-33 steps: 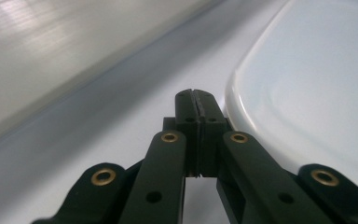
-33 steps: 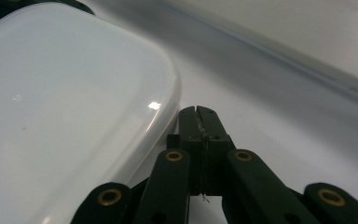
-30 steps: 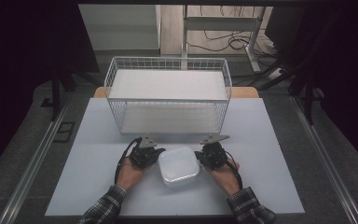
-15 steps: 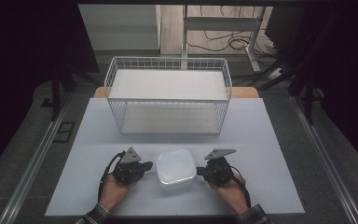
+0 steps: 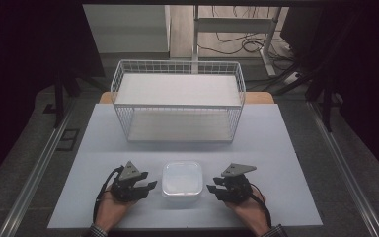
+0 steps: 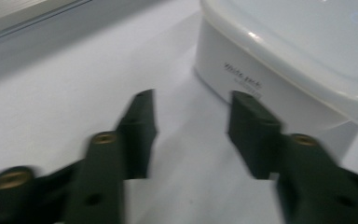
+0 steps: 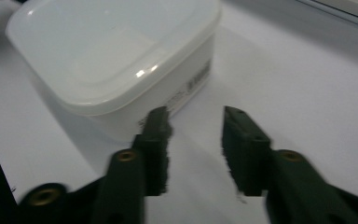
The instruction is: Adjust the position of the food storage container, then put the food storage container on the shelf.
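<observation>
White lidded box (image 5: 181, 178) on the table (image 5: 276, 148), left gripper (image 5: 148, 185) and right gripper (image 5: 211, 188) flanking it, both jaws just opened, apart, nothing between them

My high view is dim at the edges; close up, both black tongs (image 6: 191, 135) blur, with glare on the white plastic lidded box (image 7: 121, 51) ahead of them.

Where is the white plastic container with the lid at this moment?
In the high view the white lidded container sits on the table's near half, between the left gripper and the right gripper, in front of the wire basket.
</observation>
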The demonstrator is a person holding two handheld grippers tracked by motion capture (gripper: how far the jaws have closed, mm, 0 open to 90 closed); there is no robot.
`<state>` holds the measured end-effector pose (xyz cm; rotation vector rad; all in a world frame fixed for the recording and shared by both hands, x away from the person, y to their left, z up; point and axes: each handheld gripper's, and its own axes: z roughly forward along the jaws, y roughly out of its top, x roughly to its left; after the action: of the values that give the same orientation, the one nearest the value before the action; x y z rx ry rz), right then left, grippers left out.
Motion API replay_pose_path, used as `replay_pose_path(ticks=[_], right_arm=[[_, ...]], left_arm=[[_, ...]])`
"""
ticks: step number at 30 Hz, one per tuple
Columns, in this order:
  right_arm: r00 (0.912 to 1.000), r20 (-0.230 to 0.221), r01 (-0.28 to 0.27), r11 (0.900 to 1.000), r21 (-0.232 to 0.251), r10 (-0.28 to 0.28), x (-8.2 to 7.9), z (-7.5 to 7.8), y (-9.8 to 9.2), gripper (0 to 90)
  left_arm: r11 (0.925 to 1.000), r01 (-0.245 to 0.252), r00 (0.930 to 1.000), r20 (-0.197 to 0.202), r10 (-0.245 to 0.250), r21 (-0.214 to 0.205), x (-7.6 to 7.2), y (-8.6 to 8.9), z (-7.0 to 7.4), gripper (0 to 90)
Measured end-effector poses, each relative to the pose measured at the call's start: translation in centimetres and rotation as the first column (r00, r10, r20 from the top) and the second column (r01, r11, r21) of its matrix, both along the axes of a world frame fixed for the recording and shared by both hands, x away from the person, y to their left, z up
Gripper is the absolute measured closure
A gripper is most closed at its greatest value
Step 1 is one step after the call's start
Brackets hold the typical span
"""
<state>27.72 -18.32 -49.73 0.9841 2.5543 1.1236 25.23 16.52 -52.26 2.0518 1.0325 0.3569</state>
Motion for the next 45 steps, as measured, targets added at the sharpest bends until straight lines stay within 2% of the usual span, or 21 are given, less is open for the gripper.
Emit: replay_pose_path(ticks=[2,4,8,12,14,18,23,29,32,34,36,39,41,44,45], right_arm=[[0.9999,-0.012,0.010,0.9998,0.018,-0.010,0.3,0.0,-0.4,45.7],[0.9996,-0.015,0.025,0.9991,0.035,-0.025,0.5,0.1,-0.6,37.8],[0.9996,-0.008,0.027,0.9983,0.052,-0.027,0.6,0.6,-0.7,32.5],[0.9996,0.010,0.027,0.9975,0.065,-0.028,0.6,1.5,-0.5,28.5],[0.9996,0.015,0.024,0.9967,0.077,-0.025,0.8,2.0,-0.3,27.7],[0.9997,0.022,0.012,0.9927,0.120,-0.015,1.0,2.8,0.4,25.9],[0.9996,0.025,-0.013,0.9946,0.103,0.010,1.3,2.7,1.8,24.5],[0.9991,-0.017,-0.036,0.9942,0.101,0.038,1.9,1.9,3.2,19.8],[0.9970,-0.058,-0.046,0.9945,0.094,0.051,2.3,1.2,3.9,14.4],[0.9942,-0.086,-0.058,0.9946,0.087,0.065,2.3,0.8,4.1,13.3],[0.9902,-0.119,-0.060,0.9916,0.115,0.074,2.2,0.6,4.2,16.4],[0.9879,-0.137,-0.057,0.9915,0.117,0.073,1.8,0.6,4.1,19.2],[0.9879,-0.143,-0.045,0.9921,0.117,0.062,1.4,0.9,3.7,27.1],[0.9889,-0.146,-0.006,0.9908,0.135,0.026,0.9,1.4,2.6,46.9],[0.9887,-0.148,-0.002,0.9898,0.142,0.023,0.8,1.5,2.4,50.4]], left_arm=[[1.0000,-0.001,1.0000,-0.007,0.001,-0.005,0.0,0.3,0.0,33.1],[0.9999,-0.005,0.9999,-0.015,0.005,-0.016,0.0,0.6,0.0,24.3],[0.9984,-0.022,0.9994,-0.028,0.021,-0.051,0.1,1.0,0.7,14.7],[0.9938,0.010,0.9996,-0.025,-0.012,-0.111,0.0,0.8,1.8,7.1],[0.9919,0.032,0.9991,-0.022,-0.035,-0.123,0.0,0.4,2.2,8.0],[0.9906,0.059,0.9981,-0.007,-0.061,-0.123,0.3,-0.7,2.7,11.6],[0.9887,0.095,0.9954,0.001,-0.096,-0.116,1.4,-2.1,2.8,17.8],[0.9838,0.109,0.9925,-0.041,-0.115,-0.143,2.2,-3.1,1.8,17.3],[0.9746,0.115,0.9889,-0.072,-0.131,-0.192,2.5,-3.1,1.3,14.9],[0.9670,0.125,0.9840,-0.097,-0.149,-0.222,2.5,-3.0,1.0,14.9],[0.9546,0.147,0.9767,-0.115,-0.181,-0.259,2.4,-3.1,0.8,16.8],[0.9596,0.141,0.9774,-0.120,-0.174,-0.243,1.8,-3.1,1.0,19.2],[0.9591,0.128,0.9784,-0.127,-0.164,-0.253,1.3,-2.9,1.2,24.9],[0.9551,0.106,0.9810,-0.128,-0.146,-0.277,0.6,-2.1,1.6,47.6],[0.9546,0.103,0.9811,-0.129,-0.144,-0.279,0.4,-2.0,1.7,51.4]])
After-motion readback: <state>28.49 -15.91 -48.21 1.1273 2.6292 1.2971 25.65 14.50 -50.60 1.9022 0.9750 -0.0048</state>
